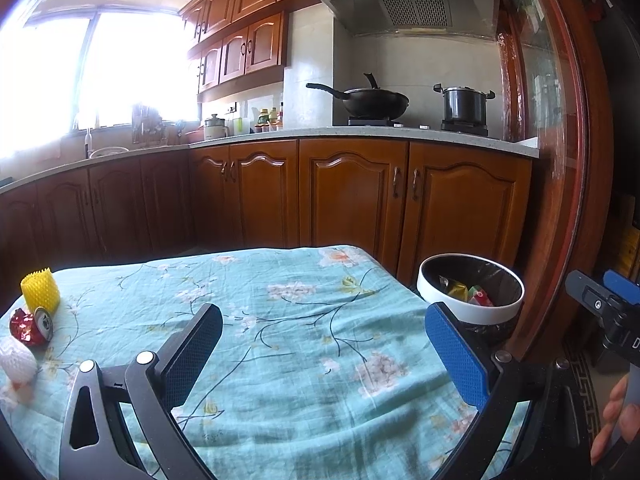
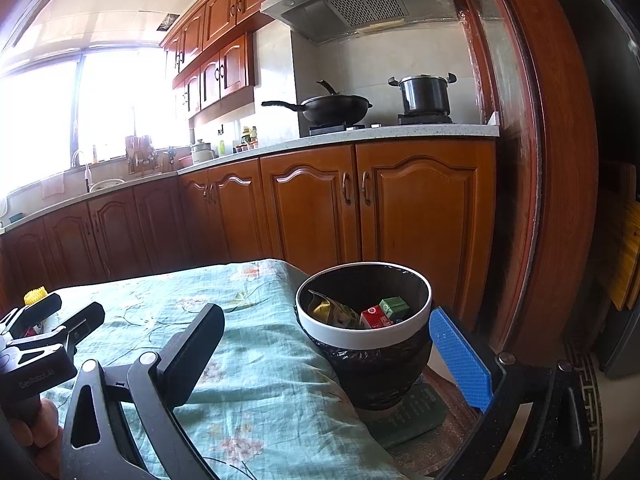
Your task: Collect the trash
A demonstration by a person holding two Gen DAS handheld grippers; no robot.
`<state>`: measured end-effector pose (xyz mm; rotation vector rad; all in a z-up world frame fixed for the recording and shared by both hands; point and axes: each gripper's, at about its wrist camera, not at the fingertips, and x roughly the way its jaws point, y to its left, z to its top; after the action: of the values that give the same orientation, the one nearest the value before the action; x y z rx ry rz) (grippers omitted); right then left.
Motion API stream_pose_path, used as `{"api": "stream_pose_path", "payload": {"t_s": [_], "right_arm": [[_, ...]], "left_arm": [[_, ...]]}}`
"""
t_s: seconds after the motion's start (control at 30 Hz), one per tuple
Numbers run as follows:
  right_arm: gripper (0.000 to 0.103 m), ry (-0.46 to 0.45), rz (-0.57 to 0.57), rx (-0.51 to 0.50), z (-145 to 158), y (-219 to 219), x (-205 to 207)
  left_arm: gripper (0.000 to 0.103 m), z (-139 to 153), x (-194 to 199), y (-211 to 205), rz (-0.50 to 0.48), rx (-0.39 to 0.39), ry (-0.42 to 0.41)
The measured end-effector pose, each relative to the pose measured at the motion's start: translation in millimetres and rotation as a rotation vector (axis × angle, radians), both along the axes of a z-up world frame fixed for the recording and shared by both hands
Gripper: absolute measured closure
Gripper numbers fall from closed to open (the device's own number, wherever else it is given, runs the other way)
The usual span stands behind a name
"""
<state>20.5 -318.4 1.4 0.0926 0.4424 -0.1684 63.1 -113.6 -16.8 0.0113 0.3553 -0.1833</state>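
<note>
the left gripper (image 1: 324,344) hangs above the desk (image 1: 280,320) with its jaws spread wide and nothing between them, one black pad at lower left of the frame and one blue pad at lower right. the desk wears a pale blue floral cloth. at the far left edge of the left wrist view the trash lies in a small cluster: a yellow foam net sleeve (image 1: 40,290) standing upright, a crushed red can (image 1: 34,326) just in front of it, and a white foam net (image 1: 16,360) nearest the camera, partly cut by the frame edge.

the right gripper (image 2: 328,344) is also spread wide and empty, over the desk's right edge. between its pads, toward the right, sits the trash bin (image 2: 362,334), white-rimmed and lined with a black bag, just beside the desk's corner. inside it lie a gold wrapper (image 2: 324,306), a red carton (image 2: 376,318) and a green carton (image 2: 394,306). a hand (image 2: 40,432) shows at the lower left of the right wrist view.
</note>
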Motion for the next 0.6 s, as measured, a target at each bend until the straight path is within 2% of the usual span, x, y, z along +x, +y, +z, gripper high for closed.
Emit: {"api": "stream_pose_path", "payload": {"t_s": [0.6], "right_arm": [[0.000, 0.001, 0.007, -0.001, -0.1, 0.8, 1.2]], "left_arm": [[0.001, 0.4, -2.1, -1.9, -0.001, -0.001, 0.000]]}}
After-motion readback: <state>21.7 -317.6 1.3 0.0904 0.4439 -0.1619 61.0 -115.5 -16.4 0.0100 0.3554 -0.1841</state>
